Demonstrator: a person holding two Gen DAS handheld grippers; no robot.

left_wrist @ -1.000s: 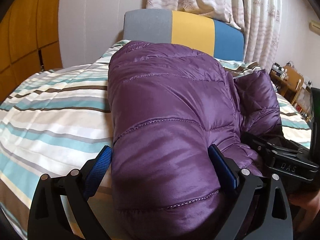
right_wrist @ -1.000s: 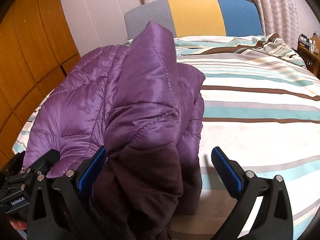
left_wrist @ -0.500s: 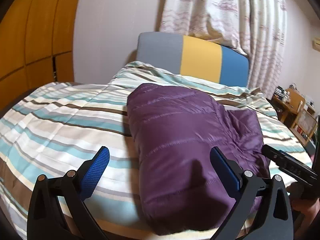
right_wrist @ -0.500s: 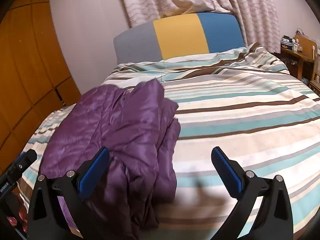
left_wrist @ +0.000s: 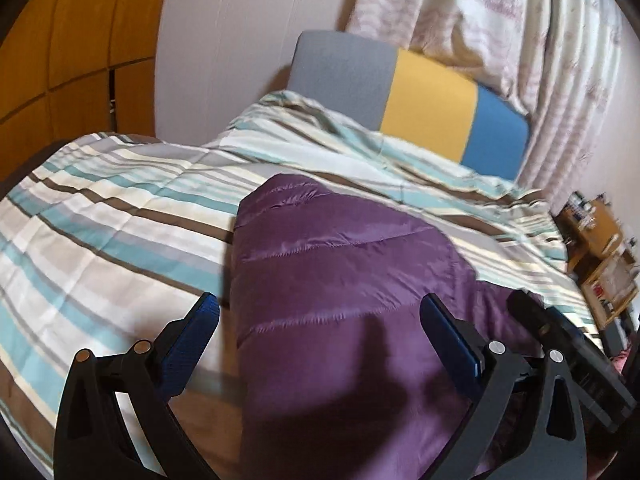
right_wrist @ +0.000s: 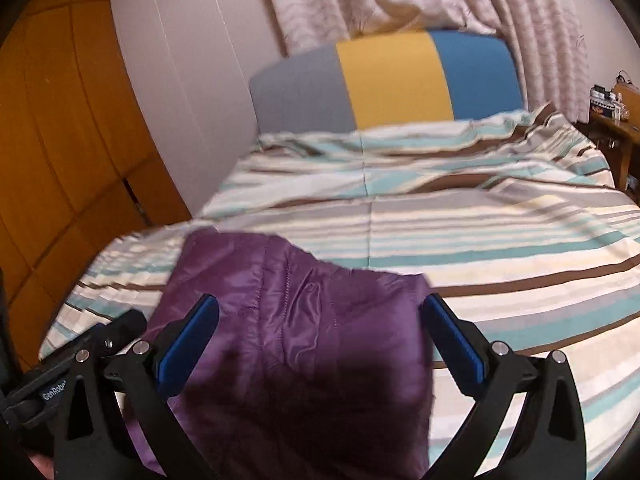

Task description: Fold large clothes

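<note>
A purple quilted puffer jacket lies folded in a long bundle on the striped bed, near its front edge. My left gripper is open and empty, raised above the jacket's near end. My right gripper is open and empty too, above the same jacket. The right gripper's body shows at the right in the left wrist view. The left gripper's body shows at the lower left in the right wrist view.
The bed has a striped duvet and a grey, yellow and blue headboard. Wooden wardrobe doors stand on the left. Curtains hang behind the headboard. A wooden desk with small items stands to the right.
Both grippers have pulled back and risen away from the jacket. The jacket's raised flap has dropped, and the jacket now lies flatter as a folded bundle on the bed.
</note>
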